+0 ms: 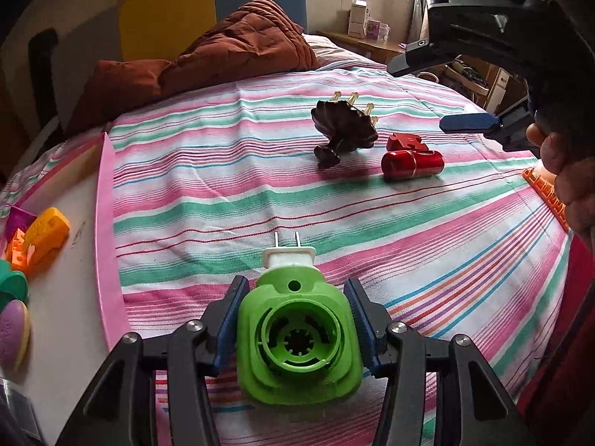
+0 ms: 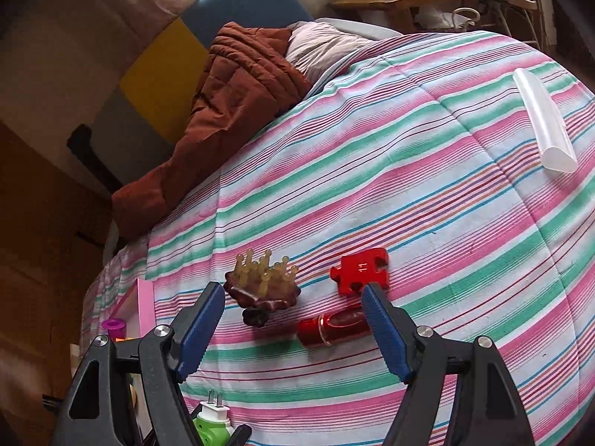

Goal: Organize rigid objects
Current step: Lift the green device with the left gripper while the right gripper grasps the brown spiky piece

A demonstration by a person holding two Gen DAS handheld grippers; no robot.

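Two grippers work over a bed covered in a soft quilted spread (image 1: 260, 193) of pink, green and white stripes. The left gripper (image 1: 297, 329) is clamped on a green plastic plug-in device (image 1: 297, 338), its ribbed blue pads pressing the rounded-square body on both sides; the device has a hollow round socket with moulded spokes facing the camera and a white plug end with two thin metal prongs pointing away, and it sits low over the near part of the spread. The right gripper (image 2: 293, 330) hangs with its jaws spread wide and nothing between them. Below it on the spread lie a dark brown massage comb (image 2: 266, 286) with pale knobbed pegs, a glossy red cylinder (image 2: 333, 325) partly hidden behind a pad, and a flat red jigsaw piece (image 2: 360, 269); a frosted white half-round tube (image 2: 543, 122) lies well apart. At the left edge a pink-rimmed tray (image 1: 106, 223) with a white floor holds a yellow ridged block (image 1: 46, 234), orange and purple bits and round lids, all cut off by the frame. An orange toothed edge (image 1: 544, 193) beside the hand (image 1: 569, 171) is too cropped to identify
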